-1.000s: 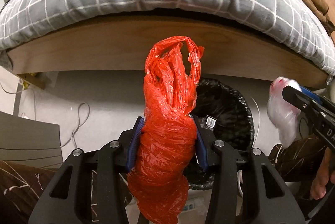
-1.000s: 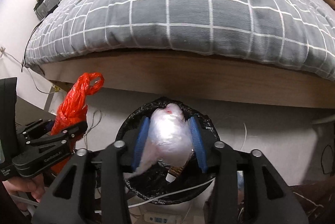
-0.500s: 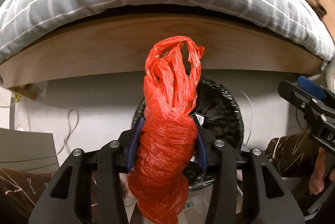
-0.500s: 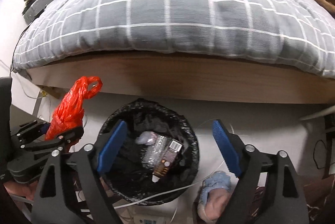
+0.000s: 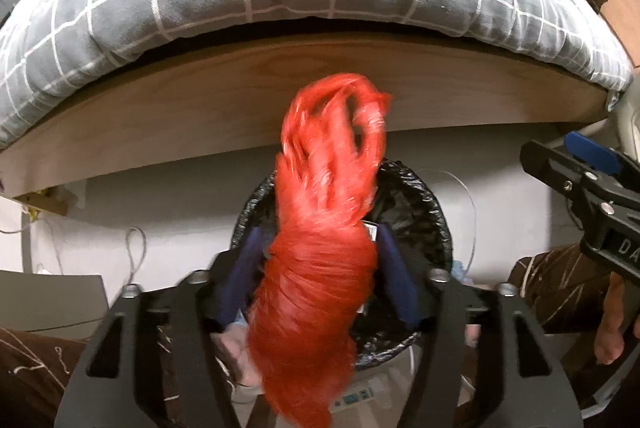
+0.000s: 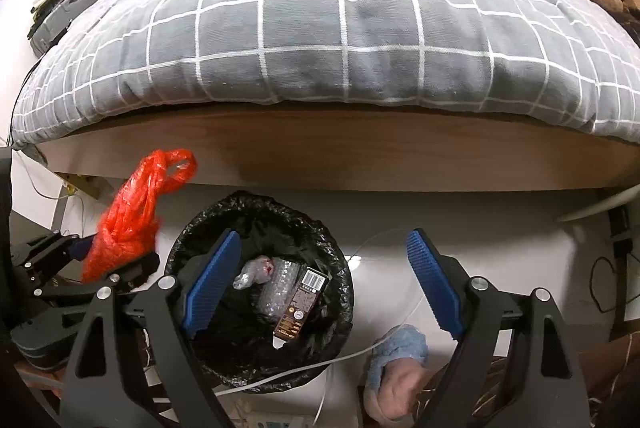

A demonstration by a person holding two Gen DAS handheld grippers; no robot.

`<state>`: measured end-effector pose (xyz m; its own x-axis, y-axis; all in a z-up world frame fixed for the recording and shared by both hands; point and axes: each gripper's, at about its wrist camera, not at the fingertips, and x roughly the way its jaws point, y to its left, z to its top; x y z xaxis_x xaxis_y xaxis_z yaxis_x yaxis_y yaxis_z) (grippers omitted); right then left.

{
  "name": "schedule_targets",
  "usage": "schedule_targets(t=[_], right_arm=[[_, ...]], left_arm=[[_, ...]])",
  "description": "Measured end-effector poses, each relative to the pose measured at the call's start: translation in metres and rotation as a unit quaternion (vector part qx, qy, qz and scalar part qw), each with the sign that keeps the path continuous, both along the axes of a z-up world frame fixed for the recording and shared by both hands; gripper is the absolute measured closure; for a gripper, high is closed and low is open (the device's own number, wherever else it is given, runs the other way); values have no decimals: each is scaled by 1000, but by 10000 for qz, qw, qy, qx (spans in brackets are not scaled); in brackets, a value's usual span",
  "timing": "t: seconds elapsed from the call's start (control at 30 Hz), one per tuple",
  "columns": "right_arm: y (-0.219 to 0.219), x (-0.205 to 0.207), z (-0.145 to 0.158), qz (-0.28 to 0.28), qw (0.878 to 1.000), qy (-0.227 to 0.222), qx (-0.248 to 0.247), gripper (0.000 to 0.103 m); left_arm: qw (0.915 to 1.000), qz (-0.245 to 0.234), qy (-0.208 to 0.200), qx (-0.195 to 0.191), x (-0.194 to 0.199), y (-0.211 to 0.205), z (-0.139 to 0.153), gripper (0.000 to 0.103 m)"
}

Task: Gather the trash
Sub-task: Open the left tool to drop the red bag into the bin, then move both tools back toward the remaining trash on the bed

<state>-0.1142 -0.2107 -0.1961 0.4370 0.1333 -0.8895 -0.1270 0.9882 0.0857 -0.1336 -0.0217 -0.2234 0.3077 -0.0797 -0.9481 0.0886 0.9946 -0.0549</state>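
Note:
A crumpled red plastic bag (image 5: 320, 260) stands between the fingers of my left gripper (image 5: 318, 276), blurred by motion; the jaws have spread and the pads stand a little off its sides. It hangs over the black-lined trash bin (image 5: 424, 204). In the right wrist view the red bag (image 6: 132, 216) is at the left of the bin (image 6: 260, 220). My right gripper (image 6: 324, 284) is wide open and empty above the bin. Inside lie a clear plastic wad (image 6: 256, 270) and a brown carton (image 6: 300, 304).
A bed with a grey checked duvet (image 6: 340, 28) and wooden frame (image 6: 320, 152) overhangs the bin. White cables (image 6: 360, 352) run across the floor. A blue slippered foot (image 6: 394, 372) is beside the bin. Clutter lies on the bed top.
My right gripper opened and dropped the clear plastic wad into the bin. My left gripper moved over the bin and its jaws have spread around the red bag.

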Motion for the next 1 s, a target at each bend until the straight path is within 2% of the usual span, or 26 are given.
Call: schedule_targets(t=[0.07, 0.13, 0.27, 0.57, 0.67, 0.87, 1.0], right_arm=[[0, 1, 1, 7, 10000, -32, -3, 21], [1, 1, 4, 6, 10000, -76, -12, 21], [-1, 4, 13, -44, 9997, -217, 38, 21], [0, 11, 40, -32, 9974, -712, -59, 21], [0, 17, 54, -12, 9955, -950, -28, 14], [6, 36, 85, -26, 9903, -1392, -20, 8], [8, 58, 106, 6, 9871, -1598, -53, 8]], left_arm=[[10000, 21, -83, 51, 0, 0, 2, 24], [9997, 10, -197, 167, 2, 0, 7, 16], [9979, 88, -525, 377, 7, 2, 23, 6], [9937, 411, -991, 323, 28, 20, 63, 6], [9914, 508, -1181, 237, 36, 25, 84, 6], [9858, 529, -1579, 228, 65, 20, 121, 6], [9828, 574, -1749, 138, 90, 15, 137, 6]])
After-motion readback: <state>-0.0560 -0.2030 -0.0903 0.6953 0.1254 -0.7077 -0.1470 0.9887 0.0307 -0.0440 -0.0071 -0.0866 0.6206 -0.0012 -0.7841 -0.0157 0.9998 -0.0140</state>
